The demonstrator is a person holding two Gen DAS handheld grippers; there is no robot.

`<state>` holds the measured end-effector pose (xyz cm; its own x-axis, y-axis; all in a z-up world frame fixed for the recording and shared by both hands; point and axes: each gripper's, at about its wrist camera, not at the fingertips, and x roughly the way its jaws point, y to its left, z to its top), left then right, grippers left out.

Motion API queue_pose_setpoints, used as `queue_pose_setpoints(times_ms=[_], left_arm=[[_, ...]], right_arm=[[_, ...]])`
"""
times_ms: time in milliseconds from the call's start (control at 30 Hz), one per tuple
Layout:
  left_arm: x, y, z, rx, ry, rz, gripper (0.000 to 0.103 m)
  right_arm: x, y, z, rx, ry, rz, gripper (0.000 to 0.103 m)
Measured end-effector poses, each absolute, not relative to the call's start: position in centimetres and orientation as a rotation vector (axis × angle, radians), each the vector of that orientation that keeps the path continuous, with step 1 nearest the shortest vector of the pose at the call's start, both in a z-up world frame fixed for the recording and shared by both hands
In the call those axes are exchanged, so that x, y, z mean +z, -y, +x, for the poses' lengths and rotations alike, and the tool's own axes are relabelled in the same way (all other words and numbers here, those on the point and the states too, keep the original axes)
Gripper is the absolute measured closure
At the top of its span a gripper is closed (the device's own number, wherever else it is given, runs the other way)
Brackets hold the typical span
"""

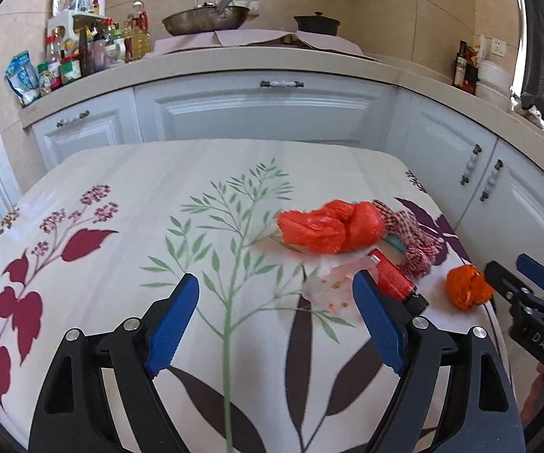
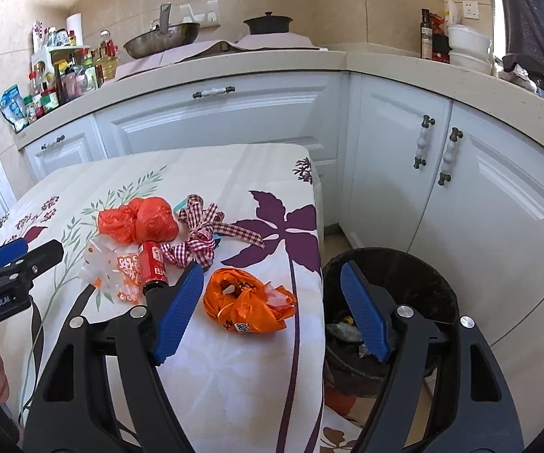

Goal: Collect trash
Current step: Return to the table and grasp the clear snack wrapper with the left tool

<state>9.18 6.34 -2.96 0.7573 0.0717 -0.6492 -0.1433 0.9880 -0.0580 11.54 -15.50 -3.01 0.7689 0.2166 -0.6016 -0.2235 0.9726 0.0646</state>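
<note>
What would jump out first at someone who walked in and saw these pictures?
The bright litter on the flowered tablecloth: a red plastic bag, a red-checked ribbon, a small red can lying on its side, and a crumpled orange bag near the table's right edge. Beside that edge, on the floor, stands a black trash bin with some scraps inside. Both the left gripper and the right gripper have wide-open blue jaws holding nothing.

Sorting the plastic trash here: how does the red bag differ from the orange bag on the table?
The red bag is plain and longer, bunched in two lumps; the orange bag is printed and balled into one wad. The red bag lies further in, beside the checked ribbon; the orange bag sits alone near the table edge, close to the bin. Both are crumpled plastic, ungripped.
</note>
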Motion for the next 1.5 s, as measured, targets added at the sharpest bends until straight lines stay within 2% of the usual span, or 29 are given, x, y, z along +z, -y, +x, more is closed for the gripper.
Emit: queue_pose_setpoints(times_ms=[467, 500, 567, 633, 767, 900, 933, 1133, 1267, 1333, 1367, 1400, 1500], left_arm=[[-5.3, -4.0, 12.8, 0.047, -0.790, -0.084, 0.022], [-5.4, -4.1, 12.8, 0.042, -0.791, -0.089, 0.026], [-5.6, -4.2, 12.9, 0.024, -0.806, -0.097, 0.042], [-5.8, -4.3, 13.0, 0.012, -0.819, -0.096, 0.052], [-5.4, -4.6, 12.4, -0.006, -0.792, -0.087, 0.068], [-5.2, -5.2, 11.9, -0.018, -0.787, -0.095, 0.072], [-5.2, -5.3, 11.8, -0.018, -0.787, -0.097, 0.082], [-4.6, -7.0, 10.9, 0.003, -0.775, -0.115, 0.091], [-4.6, -7.8, 10.6, 0.013, -0.774, -0.124, 0.093], [-4.6, -8.0, 10.5, 0.014, -0.771, -0.125, 0.098], [-4.6, -8.1, 10.4, 0.014, -0.770, -0.124, 0.098], [-4.7, -8.2, 10.4, 0.014, -0.768, -0.126, 0.098], [-4.7, -8.4, 10.4, 0.008, -0.770, -0.131, 0.098]], right_arm=[[-3.3, 15.4, 11.9, 0.246, -0.678, -0.019, 0.029], [-3.4, 15.4, 12.0, 0.246, -0.679, -0.019, 0.029], [-3.5, 15.4, 12.1, 0.247, -0.686, -0.016, 0.029], [-3.6, 15.4, 12.2, 0.250, -0.691, -0.014, 0.029], [-3.7, 15.2, 12.4, 0.251, -0.702, -0.017, 0.029], [-3.8, 14.9, 12.6, 0.256, -0.714, -0.029, 0.029], [-3.9, 14.8, 12.6, 0.257, -0.719, -0.033, 0.029], [-4.4, 14.2, 13.1, 0.261, -0.757, -0.044, 0.029], [-4.8, 13.9, 13.5, 0.260, -0.785, -0.056, 0.029], [-5.0, 13.6, 13.7, 0.262, -0.801, -0.067, 0.033], [-5.1, 13.5, 13.8, 0.266, -0.811, -0.074, 0.041], [-5.2, 13.4, 13.8, 0.266, -0.814, -0.078, 0.044], [-5.1, 13.2, 13.7, 0.265, -0.811, -0.094, 0.047]])
